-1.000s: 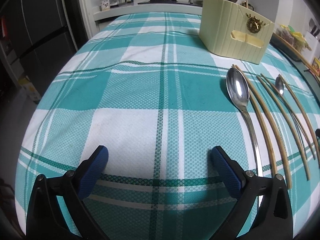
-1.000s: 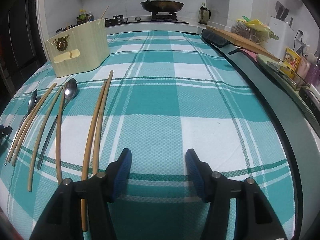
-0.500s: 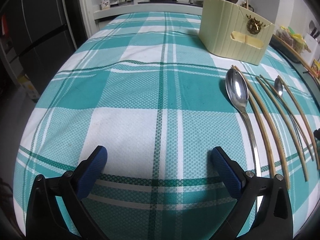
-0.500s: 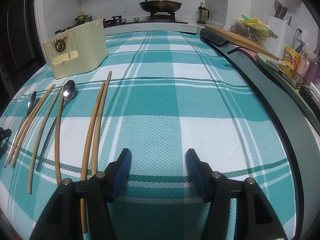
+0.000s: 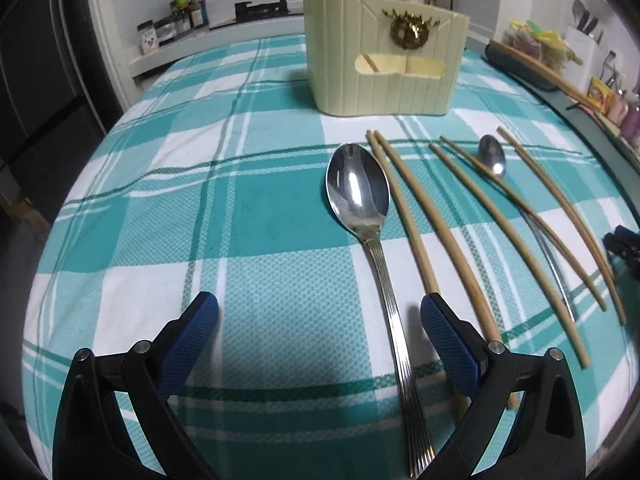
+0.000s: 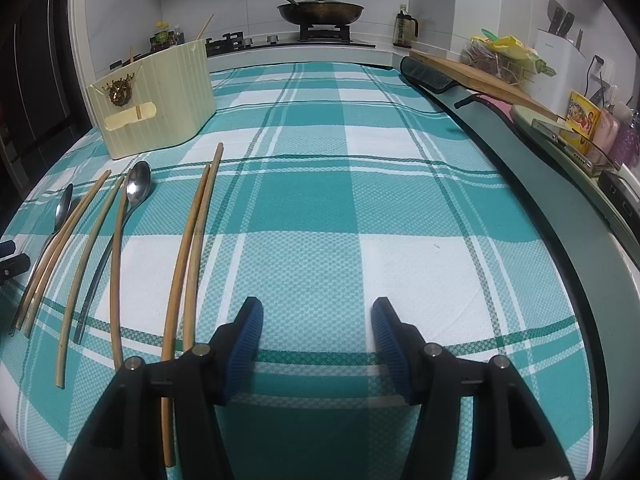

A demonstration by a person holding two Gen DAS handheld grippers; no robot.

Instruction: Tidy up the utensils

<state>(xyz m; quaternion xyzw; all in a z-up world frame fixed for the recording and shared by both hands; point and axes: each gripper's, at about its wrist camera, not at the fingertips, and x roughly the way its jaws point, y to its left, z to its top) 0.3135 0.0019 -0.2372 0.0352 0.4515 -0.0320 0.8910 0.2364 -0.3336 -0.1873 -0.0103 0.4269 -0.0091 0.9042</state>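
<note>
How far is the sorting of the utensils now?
Barely begun. Done: the cream holder seems to hold a chopstick or two already. In hand: nothing; the open left gripper straddles the big spoon handle, and the right gripper is open over bare cloth. Left: both spoons and six chopsticks on the cloth.

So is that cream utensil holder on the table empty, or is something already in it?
Not empty: the utensil holder has at least two wooden sticks poking out of its top. What else sits inside cannot be told.

Spoons (image 5: 357, 192) and chopsticks (image 5: 424, 216) are laid side by side on the tabletop (image 5: 200, 208), with the holder (image 5: 380, 76) set behind them.
</note>
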